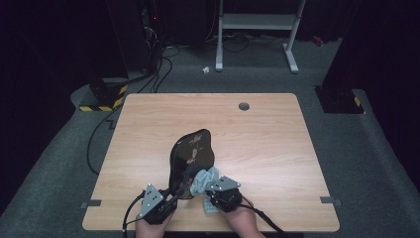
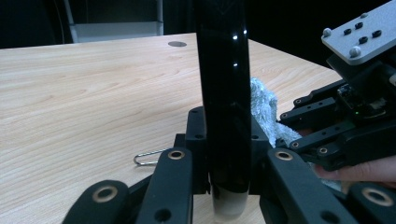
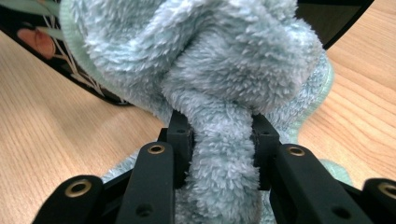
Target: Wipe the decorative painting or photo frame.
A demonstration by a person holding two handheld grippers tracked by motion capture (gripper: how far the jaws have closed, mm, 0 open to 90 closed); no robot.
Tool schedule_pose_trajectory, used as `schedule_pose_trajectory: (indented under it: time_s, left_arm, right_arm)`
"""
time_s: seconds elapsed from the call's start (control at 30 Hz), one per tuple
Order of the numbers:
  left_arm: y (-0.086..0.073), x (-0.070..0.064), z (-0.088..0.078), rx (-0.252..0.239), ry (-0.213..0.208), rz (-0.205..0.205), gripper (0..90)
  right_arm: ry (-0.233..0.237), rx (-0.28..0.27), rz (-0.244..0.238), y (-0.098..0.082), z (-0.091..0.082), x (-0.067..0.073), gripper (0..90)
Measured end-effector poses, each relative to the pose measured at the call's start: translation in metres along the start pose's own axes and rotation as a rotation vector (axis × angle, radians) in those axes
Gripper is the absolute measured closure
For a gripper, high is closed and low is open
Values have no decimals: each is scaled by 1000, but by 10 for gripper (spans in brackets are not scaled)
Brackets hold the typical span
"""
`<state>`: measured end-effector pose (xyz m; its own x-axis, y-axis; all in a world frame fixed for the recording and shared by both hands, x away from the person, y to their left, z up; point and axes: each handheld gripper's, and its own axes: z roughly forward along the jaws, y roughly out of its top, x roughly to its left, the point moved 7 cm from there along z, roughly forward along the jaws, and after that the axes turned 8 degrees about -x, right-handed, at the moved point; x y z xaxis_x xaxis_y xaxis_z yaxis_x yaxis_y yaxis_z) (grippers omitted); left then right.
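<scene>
A glossy black tray (image 1: 190, 157) with a painted pattern stands on edge above the wooden table (image 1: 257, 139), tilted back. My left gripper (image 1: 171, 196) is shut on its near rim; in the left gripper view the black tray (image 2: 223, 93) rises between the pads. A fluffy pale blue cloth (image 1: 204, 179) is bunched against the tray's lower right face. My right gripper (image 1: 214, 191) is shut on that cloth, and in the right gripper view the cloth (image 3: 224, 93) bulges over the jaws with the tray's patterned edge (image 3: 37, 39) behind it.
A small wire clip (image 2: 148, 157) lies on the table left of the tray. A grey cable grommet (image 1: 243, 106) sits near the table's far edge. Beyond the table stand a white desk frame (image 1: 257, 29) and cables on the dark floor.
</scene>
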<state>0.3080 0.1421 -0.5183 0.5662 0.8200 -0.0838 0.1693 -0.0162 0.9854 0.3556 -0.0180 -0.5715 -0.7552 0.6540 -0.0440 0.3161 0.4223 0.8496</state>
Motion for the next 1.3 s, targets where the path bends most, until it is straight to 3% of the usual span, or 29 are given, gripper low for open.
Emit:
schedule_pose_trajectory:
  time_s: [0.13,0.43,0.53,0.67,0.97,1.13,1.3]
  left_arm:
    - [0,0,0,1,0,1,783]
    - [0,0,0,-1,1,-1,783]
    - [0,0,0,-2,-1,-2,783]
    - [0,0,0,0,0,-3,783]
    - [0,0,0,2,1,1,783]
    - [0,0,0,2,0,1,783]
    - [0,0,0,2,-3,-2,783]
  right_arm:
    - [-2,-34,8,12,-3,-2,683]
    - [-11,-179,6,71,-26,-8,682]
    - [-6,-202,-3,80,-31,-5,681]
    - [4,-165,-12,66,-24,2,681]
    - [9,10,10,2,3,0,679]
    - [6,3,11,11,0,-4,680]
    - [-10,-77,28,44,-13,-14,679]
